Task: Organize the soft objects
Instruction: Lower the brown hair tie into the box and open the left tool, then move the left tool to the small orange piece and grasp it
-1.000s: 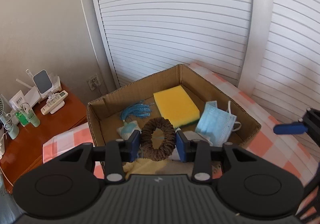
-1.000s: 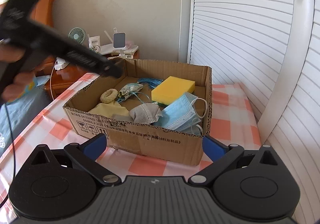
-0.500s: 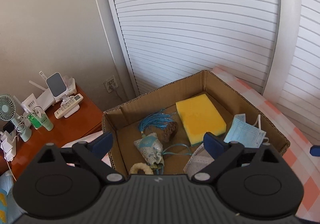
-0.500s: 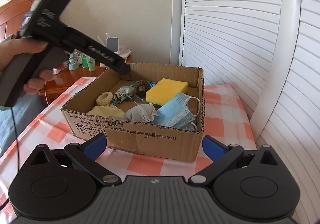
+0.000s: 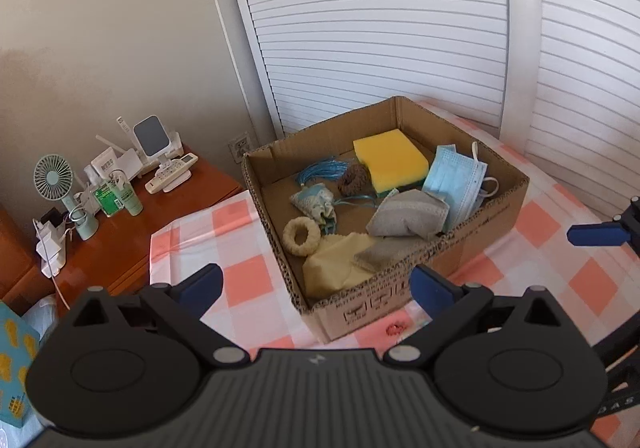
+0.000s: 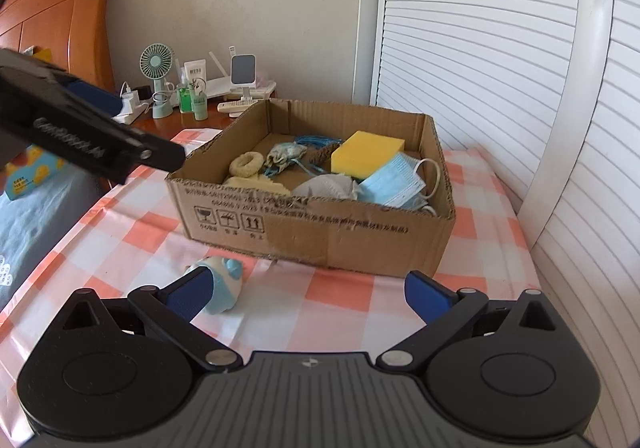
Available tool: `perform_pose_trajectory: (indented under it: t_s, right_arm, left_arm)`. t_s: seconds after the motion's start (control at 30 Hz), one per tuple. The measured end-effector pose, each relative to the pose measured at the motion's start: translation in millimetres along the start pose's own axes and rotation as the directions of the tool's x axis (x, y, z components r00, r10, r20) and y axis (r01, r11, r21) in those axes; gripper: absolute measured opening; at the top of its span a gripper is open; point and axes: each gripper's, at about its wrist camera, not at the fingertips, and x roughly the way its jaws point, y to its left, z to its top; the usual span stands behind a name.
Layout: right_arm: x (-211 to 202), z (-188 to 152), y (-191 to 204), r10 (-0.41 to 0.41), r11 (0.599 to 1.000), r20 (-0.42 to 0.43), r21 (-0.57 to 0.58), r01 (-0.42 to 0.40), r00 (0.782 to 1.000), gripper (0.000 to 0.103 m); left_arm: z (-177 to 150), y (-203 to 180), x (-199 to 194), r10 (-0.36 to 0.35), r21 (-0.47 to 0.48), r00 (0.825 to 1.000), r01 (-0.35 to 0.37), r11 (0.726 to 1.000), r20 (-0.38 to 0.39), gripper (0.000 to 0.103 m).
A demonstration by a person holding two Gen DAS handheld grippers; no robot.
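Observation:
A cardboard box (image 5: 480, 224) (image 6: 320, 224) on the checked tablecloth holds a yellow sponge (image 5: 390, 159), a blue face mask (image 5: 456, 177), a grey mask (image 5: 408, 213), a brown scrunchie (image 5: 354, 179), a cream scrunchie (image 5: 301, 236), a patterned pouch (image 5: 314, 203) and a blue tassel (image 5: 324, 169). My left gripper (image 5: 316, 286) is open and empty, held above the box's near left corner. My right gripper (image 6: 308, 290) is open and empty in front of the box. A small light-blue soft toy (image 6: 224, 282) lies on the cloth by its left finger.
A wooden nightstand (image 5: 120, 232) left of the table carries a small fan (image 5: 54, 175), bottles, a remote and chargers. White louvred doors (image 5: 380, 27) stand behind the box. A bed with a wooden headboard (image 6: 60, 19) lies to the left. A small red mark (image 5: 394, 328) shows on the cloth.
My left gripper opened and dropped the brown scrunchie into the box beside the sponge, then drew back up and away. My right gripper pulled back, bringing the blue toy into view.

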Motion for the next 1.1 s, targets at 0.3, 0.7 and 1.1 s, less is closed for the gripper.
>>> perform_pose_trajectory:
  t_s: [0.3, 0.7, 1.1]
  right_arm:
    - [25.3, -18.3, 27.5, 0.048, 0.999, -0.033, -0.020, -0.049, 0.998, 0.103]
    - [86.0, -25.5, 60.5, -0.009, 0.998, -0.063, -0.057, 0.005, 0.998, 0.103]
    - [92.9, -28.9, 30.6, -0.043, 0.999, -0.078, 0.004, 0.043, 0.996, 0.103]
  left_arm:
    - [-59.9, 6.3, -41.4, 0.078, -0.119, 0.997, -0.076, 0.990, 0.013, 0.102]
    - [-118.3, 22.0, -41.6, 0.093, -0.277, 0.995, -0.101, 0.956, -0.041, 0.102]
    - [-119.3, 10.9, -21.1, 0.041, -0.260, 0.997, -0.057, 0.964, -0.067, 0.102]
